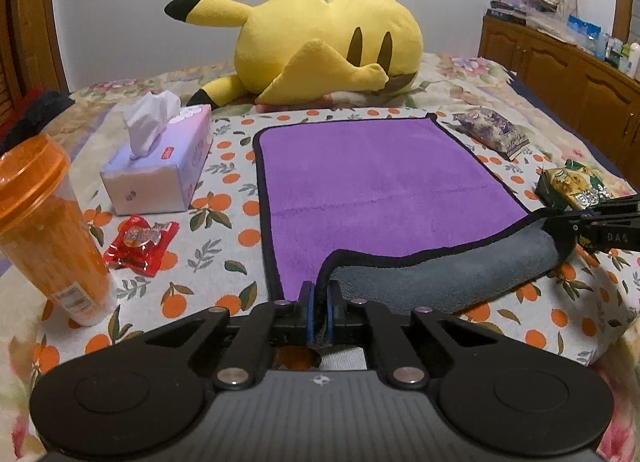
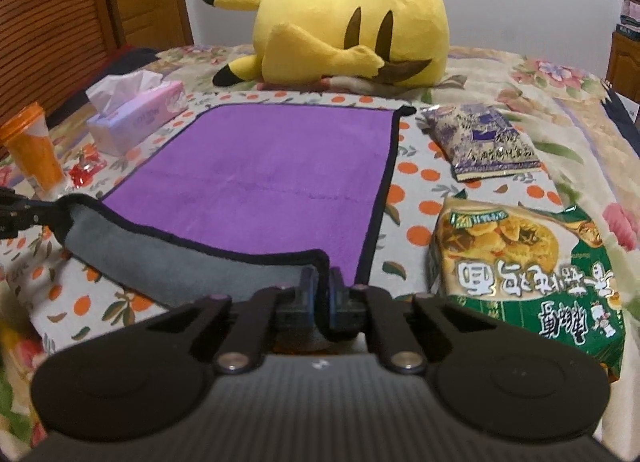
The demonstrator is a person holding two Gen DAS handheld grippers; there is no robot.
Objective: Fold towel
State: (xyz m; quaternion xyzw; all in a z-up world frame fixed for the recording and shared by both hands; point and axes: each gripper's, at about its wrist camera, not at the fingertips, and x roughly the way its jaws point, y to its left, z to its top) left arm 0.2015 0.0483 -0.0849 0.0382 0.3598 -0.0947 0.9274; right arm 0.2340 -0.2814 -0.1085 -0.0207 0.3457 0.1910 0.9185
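A purple towel (image 1: 376,181) with a black hem and a grey underside lies spread on an orange-print cloth on the bed. Its near edge is lifted and curls over, grey side showing (image 1: 440,274). My left gripper (image 1: 319,294) is shut on the towel's near left corner. My right gripper (image 2: 323,282) is shut on the towel's (image 2: 260,169) near right corner. Each gripper shows at the side of the other's view: the right gripper (image 1: 560,227), the left gripper (image 2: 56,205), both pinching the hem.
Left of the towel stand a tissue box (image 1: 160,165), an orange cup (image 1: 48,229) and a red wrapper (image 1: 140,242). On the right lie a purple snack bag (image 2: 480,141) and a green noodle pack (image 2: 528,282). A yellow plush (image 1: 320,49) lies behind.
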